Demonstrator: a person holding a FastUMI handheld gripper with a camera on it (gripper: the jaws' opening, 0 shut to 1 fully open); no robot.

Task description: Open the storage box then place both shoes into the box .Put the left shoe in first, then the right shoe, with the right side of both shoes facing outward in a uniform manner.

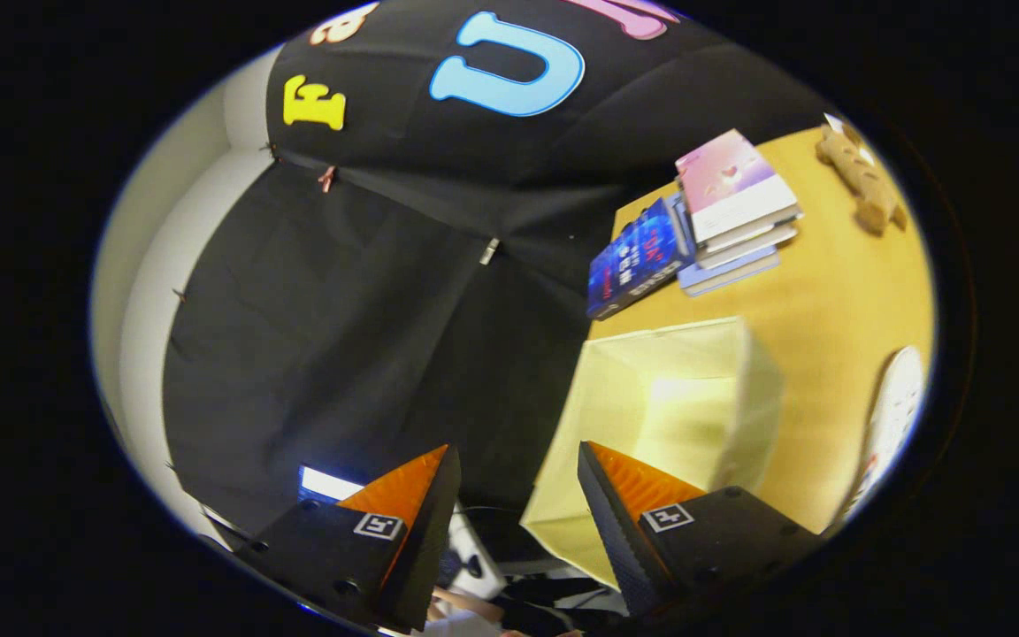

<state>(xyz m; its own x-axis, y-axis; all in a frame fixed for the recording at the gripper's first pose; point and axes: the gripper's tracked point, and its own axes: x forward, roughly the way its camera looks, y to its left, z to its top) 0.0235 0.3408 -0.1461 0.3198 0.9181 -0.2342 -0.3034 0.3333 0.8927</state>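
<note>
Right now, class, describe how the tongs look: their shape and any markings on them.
The tongs have two wedge-shaped fingers tapering to points, with ribbed inner faces. Each sits on a dark blocky mount bearing a small square black-and-white marker and round screw heads.

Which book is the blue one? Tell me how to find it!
Look at the yellow table, beyond the pale box ahead of the open gripper. A stack of books sits near the table's edge. The blue book leans beside that stack, dark and starry, unlike the pink-topped pile.

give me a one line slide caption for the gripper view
Open gripper held tilted beside a pale yellow storage box on a wooden table, with stacked books beyond it.
</note>
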